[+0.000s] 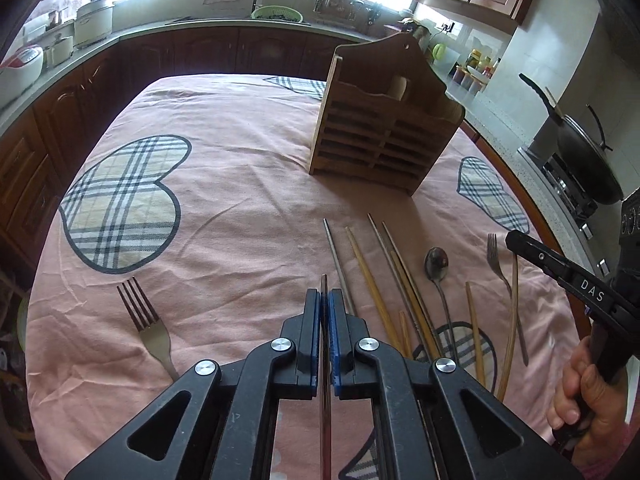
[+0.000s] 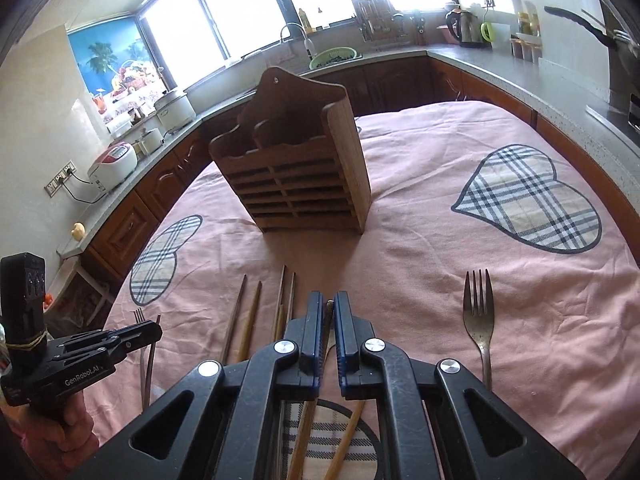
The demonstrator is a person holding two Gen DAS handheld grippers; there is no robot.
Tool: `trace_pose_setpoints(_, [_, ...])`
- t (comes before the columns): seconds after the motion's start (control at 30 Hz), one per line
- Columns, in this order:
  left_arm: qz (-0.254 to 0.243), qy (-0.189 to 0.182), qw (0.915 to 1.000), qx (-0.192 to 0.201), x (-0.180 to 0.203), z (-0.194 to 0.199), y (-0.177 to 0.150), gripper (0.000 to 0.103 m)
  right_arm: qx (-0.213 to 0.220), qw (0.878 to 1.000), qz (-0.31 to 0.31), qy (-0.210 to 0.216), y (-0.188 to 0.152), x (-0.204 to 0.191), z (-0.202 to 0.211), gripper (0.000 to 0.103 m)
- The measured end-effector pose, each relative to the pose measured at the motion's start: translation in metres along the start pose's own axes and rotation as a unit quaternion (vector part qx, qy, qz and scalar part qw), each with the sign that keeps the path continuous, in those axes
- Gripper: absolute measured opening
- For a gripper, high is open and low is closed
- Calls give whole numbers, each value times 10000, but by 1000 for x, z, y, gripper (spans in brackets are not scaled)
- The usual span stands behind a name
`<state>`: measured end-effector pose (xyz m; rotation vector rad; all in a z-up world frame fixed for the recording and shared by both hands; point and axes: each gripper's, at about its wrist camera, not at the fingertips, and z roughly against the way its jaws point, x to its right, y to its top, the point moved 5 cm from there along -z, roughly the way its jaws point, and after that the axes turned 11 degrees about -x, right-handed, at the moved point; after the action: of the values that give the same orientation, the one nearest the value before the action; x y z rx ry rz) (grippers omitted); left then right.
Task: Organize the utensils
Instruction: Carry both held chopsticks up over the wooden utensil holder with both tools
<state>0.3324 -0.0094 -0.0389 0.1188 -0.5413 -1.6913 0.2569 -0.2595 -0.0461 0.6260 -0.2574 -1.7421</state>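
The left hand-held gripper (image 1: 324, 300) is matte black plastic with angular linkage arms, round silver screws (image 1: 283, 345) at the pivots and blue pads (image 1: 333, 332) lining its fingers. The right hand-held gripper (image 2: 329, 312) is built alike. Seen from the side, one carries white "DAS" lettering (image 1: 592, 290), the other "GenRobot.AI" (image 2: 82, 376). Bare-skinned hands (image 1: 588, 396) grip the black handles.

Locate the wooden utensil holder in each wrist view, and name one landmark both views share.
Left wrist: the wooden utensil holder stands upright, right of centre in the upper half, on the pink cloth.
Right wrist: the holder stands upright just left of centre, above the gripper.
Shared landmark: the green colander at the sink under the window.
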Motion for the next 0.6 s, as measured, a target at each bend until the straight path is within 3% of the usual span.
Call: trace_pose_setpoints(0.6, [-16, -258, 9963, 816, 0, 95, -13, 3, 674, 9973, 236, 145, 15, -30, 68, 4])
